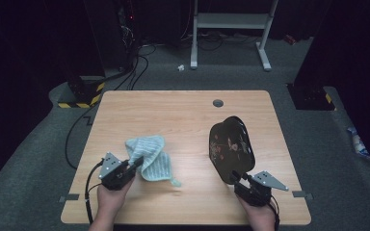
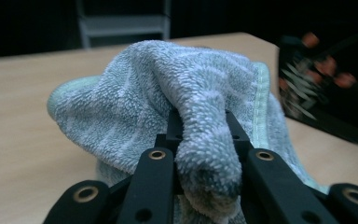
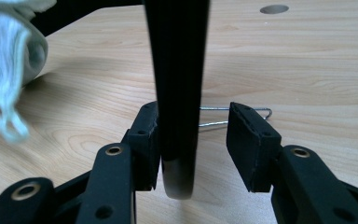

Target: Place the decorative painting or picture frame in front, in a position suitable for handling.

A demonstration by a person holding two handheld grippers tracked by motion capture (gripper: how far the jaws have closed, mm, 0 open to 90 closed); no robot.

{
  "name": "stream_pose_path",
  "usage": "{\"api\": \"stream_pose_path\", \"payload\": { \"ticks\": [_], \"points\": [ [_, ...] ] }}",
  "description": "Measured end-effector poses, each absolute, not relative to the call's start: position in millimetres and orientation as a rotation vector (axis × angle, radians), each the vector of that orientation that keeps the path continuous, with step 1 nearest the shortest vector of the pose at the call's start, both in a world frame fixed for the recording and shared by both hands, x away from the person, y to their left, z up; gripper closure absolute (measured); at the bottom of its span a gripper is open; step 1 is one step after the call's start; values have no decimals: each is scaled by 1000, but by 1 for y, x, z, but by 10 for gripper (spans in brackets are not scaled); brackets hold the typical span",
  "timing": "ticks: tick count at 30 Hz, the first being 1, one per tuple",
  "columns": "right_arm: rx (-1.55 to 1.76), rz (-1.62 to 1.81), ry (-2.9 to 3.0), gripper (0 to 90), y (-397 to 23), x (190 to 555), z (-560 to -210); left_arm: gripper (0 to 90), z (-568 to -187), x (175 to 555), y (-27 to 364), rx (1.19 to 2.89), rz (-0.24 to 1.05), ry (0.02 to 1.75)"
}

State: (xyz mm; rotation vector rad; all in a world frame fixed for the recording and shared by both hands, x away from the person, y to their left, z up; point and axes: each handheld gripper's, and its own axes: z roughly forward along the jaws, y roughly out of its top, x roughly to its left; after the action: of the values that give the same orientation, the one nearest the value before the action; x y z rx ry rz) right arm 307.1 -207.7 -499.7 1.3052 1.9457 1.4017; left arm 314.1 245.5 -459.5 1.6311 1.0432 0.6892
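A light blue towel [image 1: 149, 154] lies bunched on the wooden table [image 1: 183, 110] at the front left. My left gripper [image 1: 136, 165] is shut on a fold of it; in the left gripper view the towel [image 2: 135, 93] is pinched between the black jaws of the left gripper [image 2: 204, 122]. A black plate with a flower pattern [image 1: 231, 144] stands tilted on edge at the right. My right gripper [image 1: 239, 178] is at its near rim. In the right gripper view the plate's rim [image 3: 177, 70] rests against the left jaw, while a gap separates it from the right pad [image 3: 249, 144].
A thin silver wire piece [image 3: 242, 111] lies on the table just behind the plate. A round cable hole [image 1: 218, 103] sits near the table's far edge. Beyond the table are a white metal frame [image 1: 231, 21] and cables on the grey floor.
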Motion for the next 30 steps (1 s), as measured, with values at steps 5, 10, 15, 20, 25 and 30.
{"api": "stream_pose_path", "payload": {
  "ticks": [5,10,15,20,25,30],
  "points": [
    [1304,1409,1949,554,-207,306,-500,781,-451,308,273,1665,948,1128],
    [1300,1414,1953,554,-205,306,-499,781,-457,306,291,1732,1202,1210],
    [1300,1414,1953,554,-204,306,-499,781,-470,308,272,1856,1218,1141],
    [1298,1416,1952,554,-205,306,-499,780,-481,312,243,1908,1053,1053],
    [1302,1419,1952,554,-205,306,-499,777,-488,317,214,1931,920,989],
    [1309,1424,1948,554,-207,306,-499,770,-490,326,205,1864,686,981]
  ]
}}
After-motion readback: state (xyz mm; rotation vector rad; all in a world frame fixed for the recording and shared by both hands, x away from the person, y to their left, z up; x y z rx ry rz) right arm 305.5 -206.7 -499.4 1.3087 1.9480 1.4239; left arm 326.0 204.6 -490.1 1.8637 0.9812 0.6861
